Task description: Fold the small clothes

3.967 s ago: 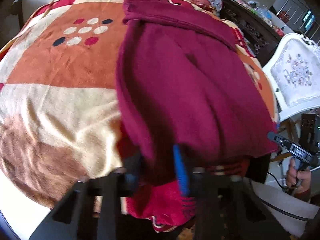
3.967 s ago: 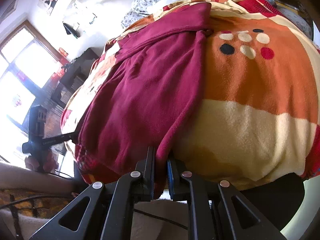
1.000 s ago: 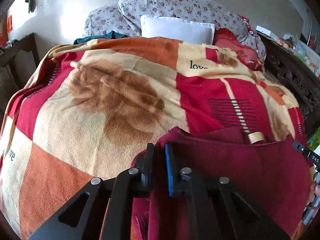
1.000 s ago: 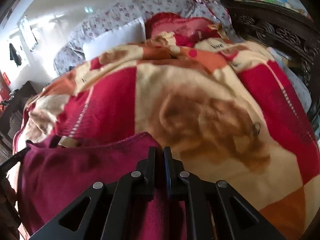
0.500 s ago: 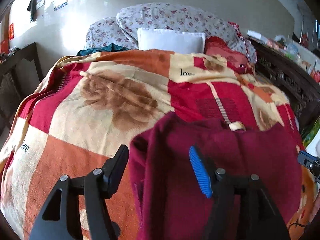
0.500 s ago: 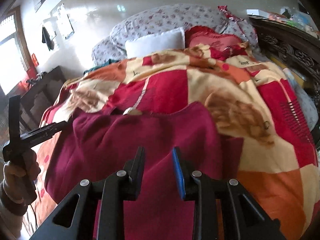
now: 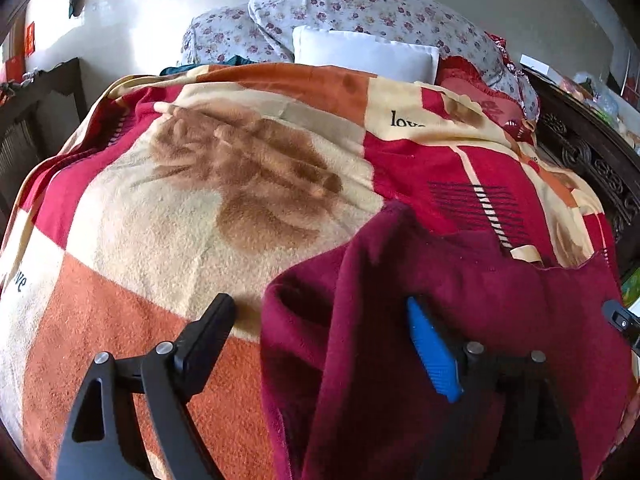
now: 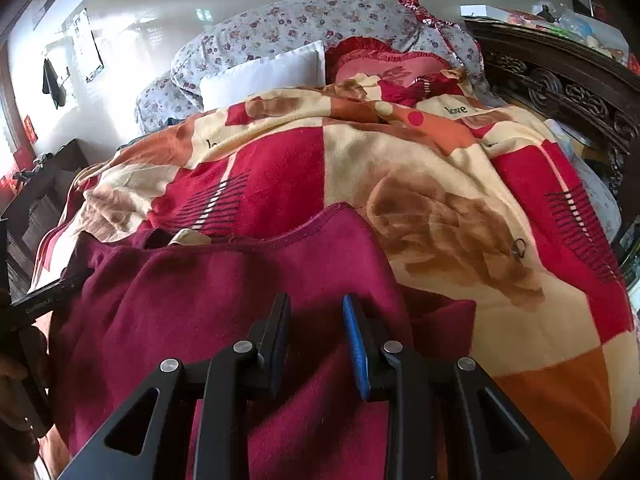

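A dark red fleece garment (image 7: pixel 460 320) lies folded on the patterned blanket (image 7: pixel 180 220), its neck edge with a tan label (image 7: pixel 526 254) at the far side. It also shows in the right wrist view (image 8: pixel 224 292). My left gripper (image 7: pixel 320 320) is wide open and empty above the garment's left edge. My right gripper (image 8: pixel 316 312) is open and empty over the garment's right part. The other gripper's tip shows at the right edge of the left wrist view (image 7: pixel 620 318).
The blanket (image 8: pixel 460 208) covers a bed. A white pillow (image 7: pixel 364 54), floral pillows (image 7: pixel 360 12) and a red cushion (image 8: pixel 388 64) lie at the head. A dark carved wooden frame (image 8: pixel 560 84) runs along the right side. Dark furniture (image 7: pixel 24 128) stands at the left.
Both grippers let go of the garment's edge and opened. They drew back from the far edge, and the garment now lies doubled over on the blanket.
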Demonstrator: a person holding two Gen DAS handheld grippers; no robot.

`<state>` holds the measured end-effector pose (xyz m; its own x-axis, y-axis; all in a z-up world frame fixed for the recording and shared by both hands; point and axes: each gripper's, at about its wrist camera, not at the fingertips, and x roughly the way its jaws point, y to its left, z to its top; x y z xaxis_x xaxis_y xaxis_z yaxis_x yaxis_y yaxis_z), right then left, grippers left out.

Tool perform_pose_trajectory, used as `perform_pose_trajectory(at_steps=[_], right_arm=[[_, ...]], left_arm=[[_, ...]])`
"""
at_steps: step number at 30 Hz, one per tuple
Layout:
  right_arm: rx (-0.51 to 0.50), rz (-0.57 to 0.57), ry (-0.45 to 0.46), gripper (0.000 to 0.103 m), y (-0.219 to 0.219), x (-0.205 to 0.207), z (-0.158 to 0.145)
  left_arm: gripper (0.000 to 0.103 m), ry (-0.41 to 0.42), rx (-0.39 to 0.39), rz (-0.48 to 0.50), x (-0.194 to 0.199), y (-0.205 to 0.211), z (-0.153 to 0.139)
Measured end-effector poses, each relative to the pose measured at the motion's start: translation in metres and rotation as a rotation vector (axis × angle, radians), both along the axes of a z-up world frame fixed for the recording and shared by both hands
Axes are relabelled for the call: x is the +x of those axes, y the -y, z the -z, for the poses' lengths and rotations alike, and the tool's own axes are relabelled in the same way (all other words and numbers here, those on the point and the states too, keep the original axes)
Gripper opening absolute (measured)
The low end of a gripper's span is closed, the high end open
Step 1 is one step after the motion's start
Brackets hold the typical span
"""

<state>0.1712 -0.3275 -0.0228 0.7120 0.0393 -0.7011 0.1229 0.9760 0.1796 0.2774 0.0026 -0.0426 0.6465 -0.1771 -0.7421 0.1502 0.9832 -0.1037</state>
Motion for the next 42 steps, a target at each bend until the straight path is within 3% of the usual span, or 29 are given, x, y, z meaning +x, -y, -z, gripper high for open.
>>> perform_pose_trajectory(at_steps=[4, 6, 8, 17, 20, 26, 28, 31, 35, 37, 39, 42], right_arm=[[-0.012, -0.033, 0.005, 0.034, -0.01, -0.033, -0.016], [-0.035, -0.056, 0.002, 0.043, -0.017, -0.05, -0.021], [-0.047, -0.066, -0.003, 0.043, -0.022, -0.063, -0.022], [-0.039, -0.03, -0.074, 0.043, -0.018, -0.084, 0.014], [-0.016, -0.017, -0.095, 0.04, -0.011, -0.085, 0.025], [-0.039, -0.03, -0.074, 0.042, -0.019, -0.107, 0.014], [-0.082, -0.04, -0.102, 0.042, -0.023, -0.108, 0.021], [-0.065, -0.029, -0.149, 0.042, -0.019, -0.104, 0.033], [-0.048, -0.008, -0.098, 0.043, -0.027, -0.109, 0.002], [-0.039, -0.041, -0.057, 0.053, -0.044, -0.106, -0.018], [-0.006, -0.098, -0.025, 0.071, -0.067, -0.096, -0.032], [0.049, -0.196, -0.024, 0.072, -0.109, -0.067, -0.042]], left_arm=[[0.086, 0.016, 0.037, 0.012, -0.014, -0.002, -0.008], [0.086, 0.017, 0.018, 0.012, -0.022, -0.007, -0.013], [0.086, 0.02, 0.004, 0.014, -0.031, -0.011, -0.018], [0.086, 0.038, 0.013, 0.042, -0.076, -0.015, -0.031], [0.086, 0.027, 0.014, 0.052, -0.088, -0.018, -0.028], [0.086, -0.009, 0.001, 0.05, -0.115, -0.033, -0.014], [0.086, -0.023, 0.0, 0.04, -0.121, -0.038, -0.006], [0.086, -0.074, -0.002, 0.02, -0.124, -0.046, 0.012], [0.086, -0.107, -0.094, -0.012, -0.131, -0.059, 0.027], [0.086, -0.119, -0.143, -0.026, -0.134, -0.066, 0.029], [0.086, -0.111, -0.168, -0.041, -0.138, -0.07, 0.029], [0.087, -0.104, -0.169, -0.04, -0.14, -0.069, 0.031]])
